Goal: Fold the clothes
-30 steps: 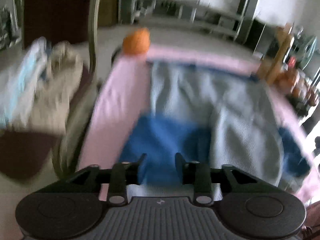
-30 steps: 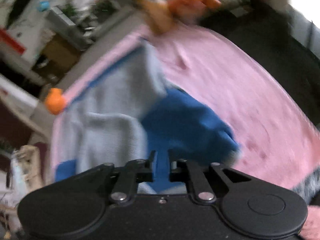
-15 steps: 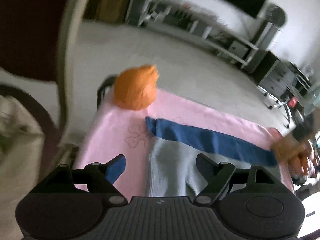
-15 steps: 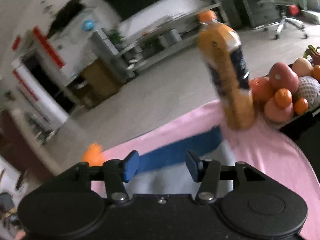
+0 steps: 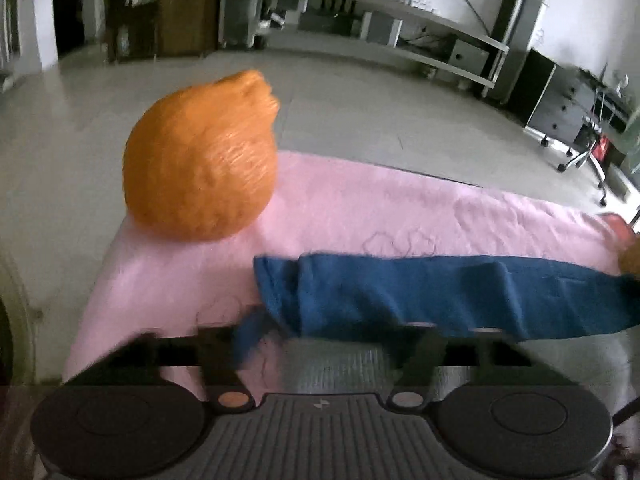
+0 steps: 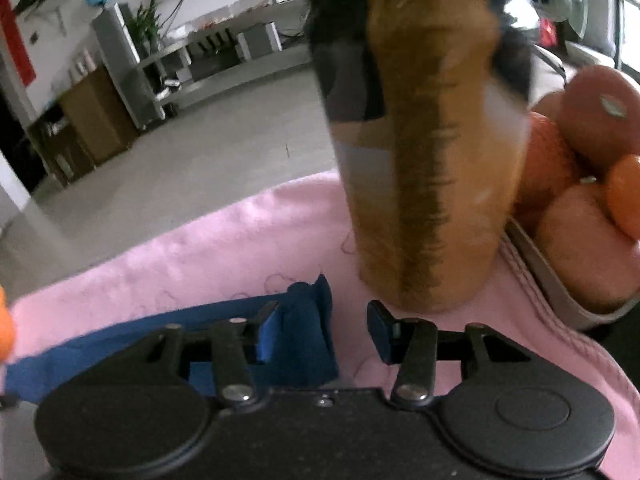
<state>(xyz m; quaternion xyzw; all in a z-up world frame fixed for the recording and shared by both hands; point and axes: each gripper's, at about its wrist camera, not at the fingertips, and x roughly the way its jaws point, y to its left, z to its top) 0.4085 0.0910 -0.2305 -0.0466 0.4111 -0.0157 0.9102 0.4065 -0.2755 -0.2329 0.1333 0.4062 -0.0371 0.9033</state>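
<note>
The left hand-held gripper (image 5: 320,340) is closing, blurred, over the blue hem (image 5: 440,292) of the garment on the pink-covered surface (image 5: 400,208). The right hand-held gripper (image 6: 322,332), part open and closing, straddles the hem's end without pinching it.

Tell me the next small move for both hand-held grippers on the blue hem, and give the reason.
Probably finish closing both on the blue hem, then lift it. The right hand-held gripper is closing with the hem's corner between its fingers but not yet pinched; the left hand-held gripper, blurred, is closing at the hem's other end. The tall bottle stands just beyond the right fingertips, so keep low and pull back.
</note>
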